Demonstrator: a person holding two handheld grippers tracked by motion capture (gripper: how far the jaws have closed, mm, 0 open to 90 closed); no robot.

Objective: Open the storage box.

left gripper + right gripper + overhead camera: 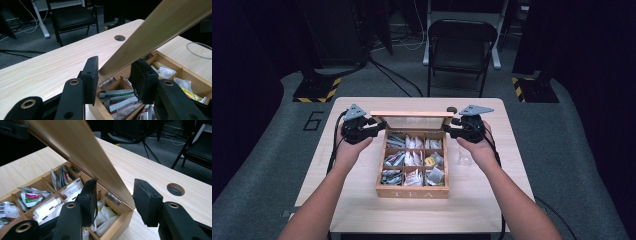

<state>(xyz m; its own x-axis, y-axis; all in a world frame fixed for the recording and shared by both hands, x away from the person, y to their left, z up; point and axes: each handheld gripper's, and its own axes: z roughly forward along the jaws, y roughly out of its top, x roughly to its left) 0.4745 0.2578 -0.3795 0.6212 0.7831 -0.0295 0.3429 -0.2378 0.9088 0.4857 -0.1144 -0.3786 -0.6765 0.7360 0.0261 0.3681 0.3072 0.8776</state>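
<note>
High view: wooden compartmented tea box [412, 191] at centre of pale wood counter [362, 205], hinged lid [412, 114] raised. Left tool [373, 125] and right tool [451, 127] straddle lid's ends, jaws apart. Sachets [412, 159] fill compartments.

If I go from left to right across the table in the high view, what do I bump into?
Left gripper → tea box → right gripper → clear glass, which sits below the right hand.
</note>
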